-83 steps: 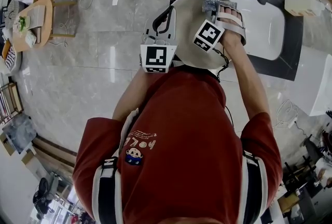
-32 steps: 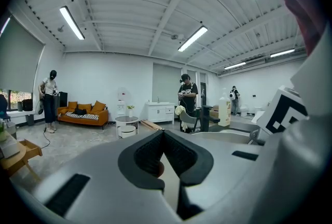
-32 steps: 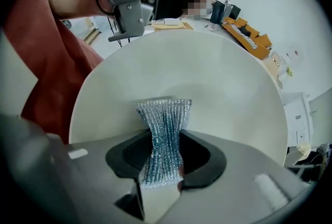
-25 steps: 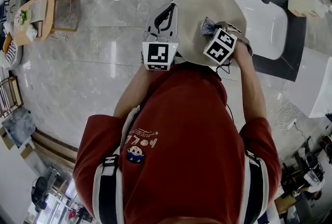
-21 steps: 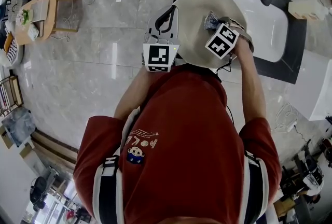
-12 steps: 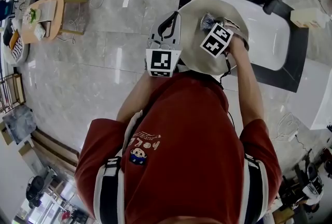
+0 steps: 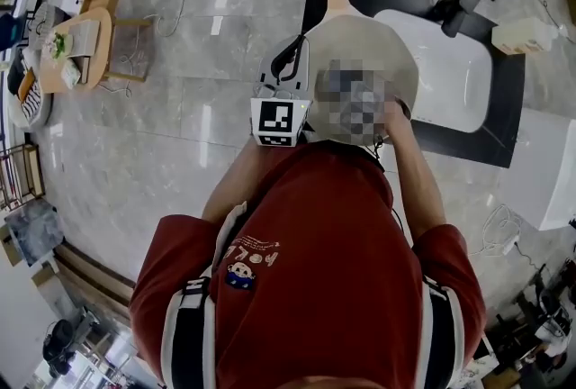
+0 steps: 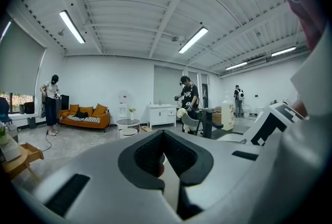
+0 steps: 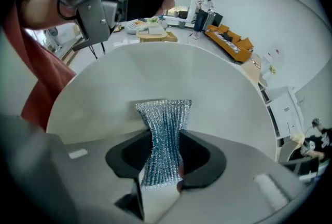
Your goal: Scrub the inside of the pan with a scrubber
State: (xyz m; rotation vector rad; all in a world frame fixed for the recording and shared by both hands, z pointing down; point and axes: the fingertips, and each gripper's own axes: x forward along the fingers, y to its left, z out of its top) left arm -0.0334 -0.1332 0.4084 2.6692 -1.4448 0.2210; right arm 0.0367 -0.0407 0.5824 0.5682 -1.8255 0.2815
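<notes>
scrubber (image 9: 164, 132) in right gripper (image 9: 162, 168), mid pan (image 9: 155, 70), rim well apart

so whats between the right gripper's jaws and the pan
The silver mesh scrubber, pinched in the right gripper, fans out toward the pan's pale inside; nothing else lies between. The right gripper view shows it.

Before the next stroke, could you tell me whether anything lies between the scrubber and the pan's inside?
Nothing visible does: the scrubber, pinched in the right gripper, faces the bare inside of the pan.
</notes>
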